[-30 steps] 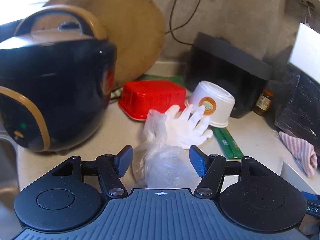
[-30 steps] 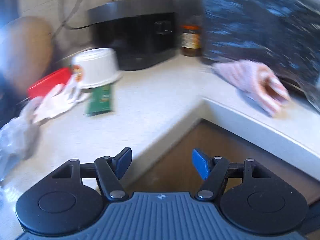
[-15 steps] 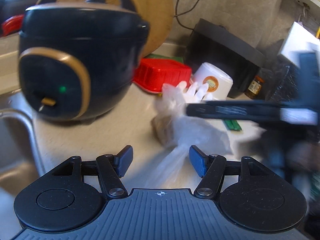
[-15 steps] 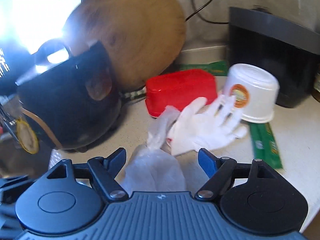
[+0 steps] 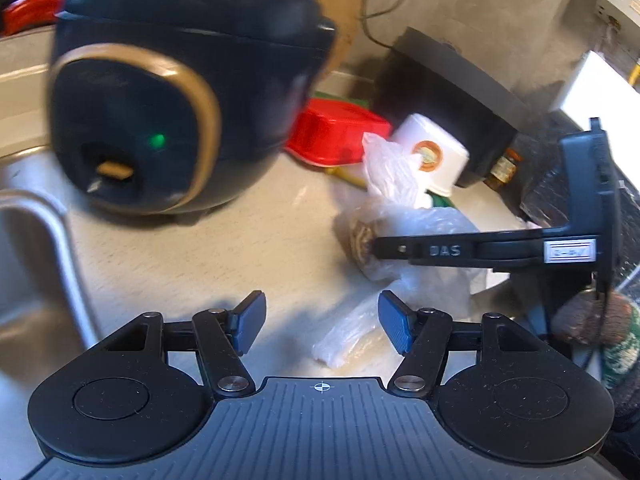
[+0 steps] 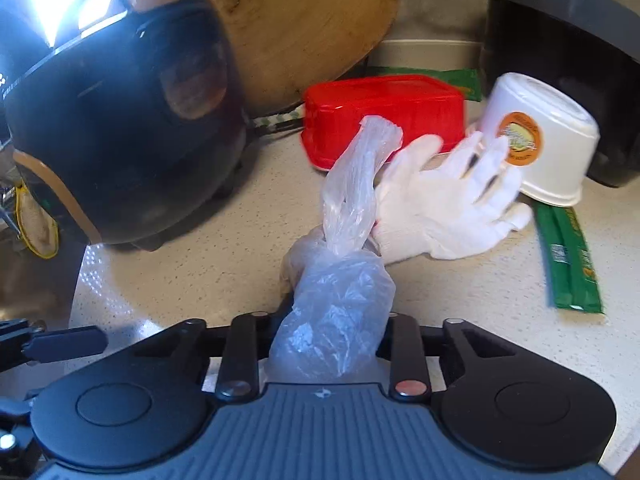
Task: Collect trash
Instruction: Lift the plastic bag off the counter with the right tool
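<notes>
A knotted clear plastic bag (image 6: 340, 280) lies on the counter in front of a white glove (image 6: 440, 208). My right gripper (image 6: 332, 320) is shut on the plastic bag; the bag bulges between its jaws and hides the pads. In the left wrist view the right gripper (image 5: 372, 246) reaches in from the right onto the bag (image 5: 404, 220). My left gripper (image 5: 322, 322) is open and empty just in front of the bag. An upturned white cup (image 6: 536, 140), a red container (image 6: 384, 116) and green packets (image 6: 568, 256) lie behind.
A black rice cooker (image 5: 168, 92) stands at the left, with a round wooden board (image 6: 288, 20) behind it. A steel sink (image 5: 28, 264) is at the far left. A black box (image 5: 448, 96) stands at the back.
My right gripper swung left to the plastic bag and closed on it. My left gripper drew back to the left and stayed open.
</notes>
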Motion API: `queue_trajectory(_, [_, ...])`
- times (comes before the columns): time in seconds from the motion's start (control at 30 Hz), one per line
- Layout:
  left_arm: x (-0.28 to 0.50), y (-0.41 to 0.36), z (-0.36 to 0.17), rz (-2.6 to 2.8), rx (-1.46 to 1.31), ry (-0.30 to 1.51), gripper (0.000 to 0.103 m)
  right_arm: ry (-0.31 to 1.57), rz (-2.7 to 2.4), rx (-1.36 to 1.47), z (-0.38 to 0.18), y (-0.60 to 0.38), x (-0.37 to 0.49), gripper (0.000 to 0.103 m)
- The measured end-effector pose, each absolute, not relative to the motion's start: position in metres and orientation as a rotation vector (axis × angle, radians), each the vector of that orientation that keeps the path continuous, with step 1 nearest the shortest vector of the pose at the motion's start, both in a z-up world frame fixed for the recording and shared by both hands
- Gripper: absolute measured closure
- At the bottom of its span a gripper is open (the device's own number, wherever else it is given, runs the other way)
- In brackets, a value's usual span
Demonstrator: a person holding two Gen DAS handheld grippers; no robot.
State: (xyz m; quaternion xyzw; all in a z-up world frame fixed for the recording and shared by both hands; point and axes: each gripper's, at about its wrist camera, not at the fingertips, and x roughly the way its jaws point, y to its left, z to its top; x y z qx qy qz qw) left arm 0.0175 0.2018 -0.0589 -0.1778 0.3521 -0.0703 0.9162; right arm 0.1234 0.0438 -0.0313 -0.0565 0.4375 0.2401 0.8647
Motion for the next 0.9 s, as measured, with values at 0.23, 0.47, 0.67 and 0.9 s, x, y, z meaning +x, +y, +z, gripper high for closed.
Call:
queue_trajectory(0.23, [0.050, 0.170, -0.050, -0.248, -0.305, 0.708, 0.035, 0.828, 0.306, -0.009, 0.002, -0.032, 0.132, 0.082])
queue_trajectory(0.47, [0.100, 0.131, -0.042, -0.317, -0.257, 0.660, 0.035, 0.797, 0.204, 0.041, 0.012, -0.082, 0.128, 0.082])
queue_trajectory(0.67, [0.169, 0.103, -0.048, -0.252, -0.172, 0.663, 0.035, 0.769, 0.178, 0.030, 0.014, -0.105, 0.114, 0.082])
queue_trajectory(0.9, [0.239, 0.095, -0.079, -0.153, -0.158, 0.759, 0.035, 0.804, 0.134, 0.089, 0.006, -0.139, 0.110, 0.082])
